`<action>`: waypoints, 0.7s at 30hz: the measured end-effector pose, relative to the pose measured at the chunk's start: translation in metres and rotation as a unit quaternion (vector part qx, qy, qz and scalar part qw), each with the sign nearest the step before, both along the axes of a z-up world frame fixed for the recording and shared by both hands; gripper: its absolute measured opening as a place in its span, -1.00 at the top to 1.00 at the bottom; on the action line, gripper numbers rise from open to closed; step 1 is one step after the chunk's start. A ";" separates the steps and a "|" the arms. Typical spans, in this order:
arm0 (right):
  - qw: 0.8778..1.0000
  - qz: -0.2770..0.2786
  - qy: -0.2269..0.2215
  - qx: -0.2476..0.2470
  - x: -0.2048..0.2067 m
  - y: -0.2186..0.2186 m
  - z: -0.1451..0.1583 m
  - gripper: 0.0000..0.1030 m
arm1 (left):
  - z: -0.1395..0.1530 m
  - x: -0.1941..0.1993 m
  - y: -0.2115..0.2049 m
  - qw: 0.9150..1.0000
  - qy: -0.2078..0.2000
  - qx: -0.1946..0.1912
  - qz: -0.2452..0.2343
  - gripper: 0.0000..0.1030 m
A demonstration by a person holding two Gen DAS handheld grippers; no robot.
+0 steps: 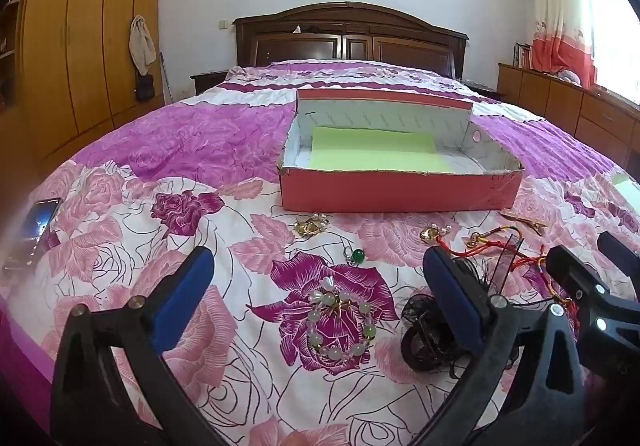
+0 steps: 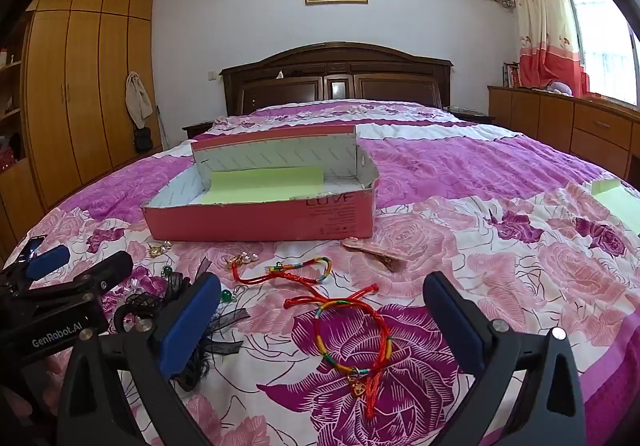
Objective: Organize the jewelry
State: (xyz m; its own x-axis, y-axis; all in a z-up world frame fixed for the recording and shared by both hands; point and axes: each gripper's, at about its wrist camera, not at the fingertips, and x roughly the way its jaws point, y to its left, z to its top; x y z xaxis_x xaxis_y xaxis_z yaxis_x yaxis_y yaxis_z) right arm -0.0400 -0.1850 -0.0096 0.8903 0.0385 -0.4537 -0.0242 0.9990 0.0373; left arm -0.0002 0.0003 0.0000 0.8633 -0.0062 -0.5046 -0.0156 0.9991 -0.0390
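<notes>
Jewelry lies scattered on the floral bedspread in front of an open pink box (image 1: 400, 194) (image 2: 260, 220) lined with green paper. My left gripper (image 1: 320, 286) (image 2: 80, 266) is open, and a pale green bead bracelet (image 1: 340, 322) lies on the bed between its fingers, untouched. A green bead pendant (image 1: 356, 256) and a gold pearl brooch (image 1: 310, 226) lie farther ahead. My right gripper (image 2: 324, 318) (image 1: 586, 252) is open over a red multicolour cord bracelet (image 2: 352, 342) with a gold charm. A second cord bracelet (image 2: 300, 270), a pink hair clip (image 2: 380, 252) and pearl earrings (image 2: 244, 258) lie beyond it.
A black lace hair piece (image 1: 424, 330) (image 2: 168, 298) lies between the two grippers, which stand close side by side. A phone (image 1: 38, 222) rests at the bed's left edge. A green sheet (image 2: 616, 202) lies at the far right. Wardrobe, headboard and cabinets surround the bed.
</notes>
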 end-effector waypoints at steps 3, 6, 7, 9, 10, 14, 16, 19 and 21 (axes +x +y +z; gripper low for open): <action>1.000 0.000 0.003 -0.001 0.000 0.000 0.000 -1.00 | 0.000 0.000 0.000 1.000 0.002 0.004 0.000 -0.90; 1.000 0.000 0.002 -0.001 0.000 0.000 0.000 -1.00 | 0.000 0.000 0.000 1.000 0.002 0.006 0.000 -0.90; 1.000 0.000 0.002 -0.002 0.000 0.000 0.000 -1.00 | 0.000 0.000 0.000 1.000 0.002 0.007 0.000 -0.90; 1.000 0.000 0.002 -0.002 0.000 0.000 0.000 -1.00 | 0.000 0.000 0.000 1.000 0.002 0.007 0.000 -0.90; 1.000 0.000 0.002 -0.002 0.000 0.000 0.000 -1.00 | 0.000 0.000 0.000 1.000 0.002 0.007 0.000 -0.90; 1.000 0.000 0.002 -0.001 0.000 -0.001 0.000 -1.00 | 0.000 0.000 0.000 1.000 0.002 0.007 0.000 -0.90; 1.000 0.000 0.002 -0.001 0.000 -0.001 0.000 -1.00 | 0.000 0.000 0.000 1.000 0.002 0.007 0.000 -0.90; 1.000 0.000 0.002 -0.001 0.000 -0.001 0.000 -1.00 | 0.000 0.000 0.000 1.000 0.001 0.007 0.000 -0.90; 1.000 0.000 0.002 -0.001 0.000 -0.001 0.000 -1.00 | 0.000 0.000 0.000 1.000 0.001 0.007 0.000 -0.90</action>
State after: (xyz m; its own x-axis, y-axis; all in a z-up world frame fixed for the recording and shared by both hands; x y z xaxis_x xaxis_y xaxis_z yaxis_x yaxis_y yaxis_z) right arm -0.0400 -0.1861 -0.0100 0.8883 0.0372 -0.4578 -0.0237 0.9991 0.0352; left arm -0.0001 -0.0001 0.0000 0.8619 0.0017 -0.5071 -0.0161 0.9996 -0.0240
